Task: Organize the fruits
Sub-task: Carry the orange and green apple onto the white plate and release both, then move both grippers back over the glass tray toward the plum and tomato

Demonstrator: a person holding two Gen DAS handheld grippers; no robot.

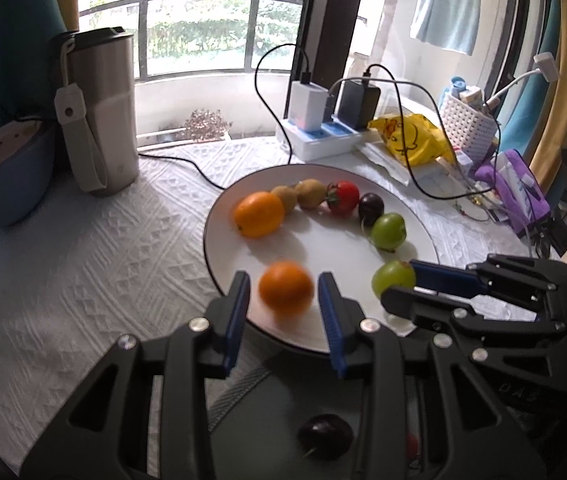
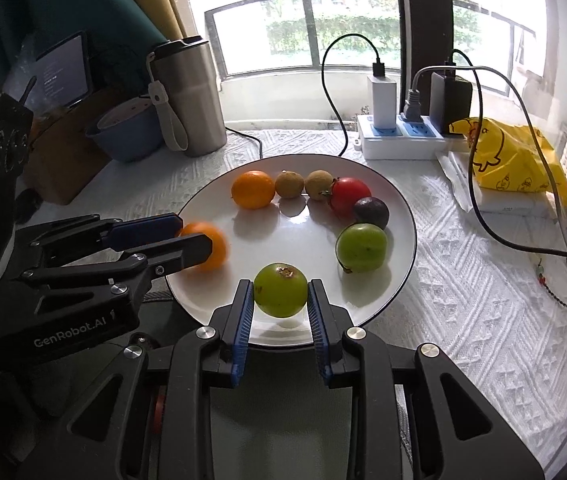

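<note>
Indoors, a white embossed cloth covers the surface (image 2: 463,280) by a bright balcony window (image 2: 323,20). On the round white plate (image 2: 399,208), right jaws pinch a green fruit (image 2: 280,289); left jaws stand apart around a blurred orange (image 1: 285,288).

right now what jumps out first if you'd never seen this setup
A white plate mid-table carries an arc of fruit. At its near rim the right gripper is shut on a green fruit, and the left gripper straddles an orange, its pads not visibly pressing. Behind, a steel tumbler stands by the bright window.
</note>
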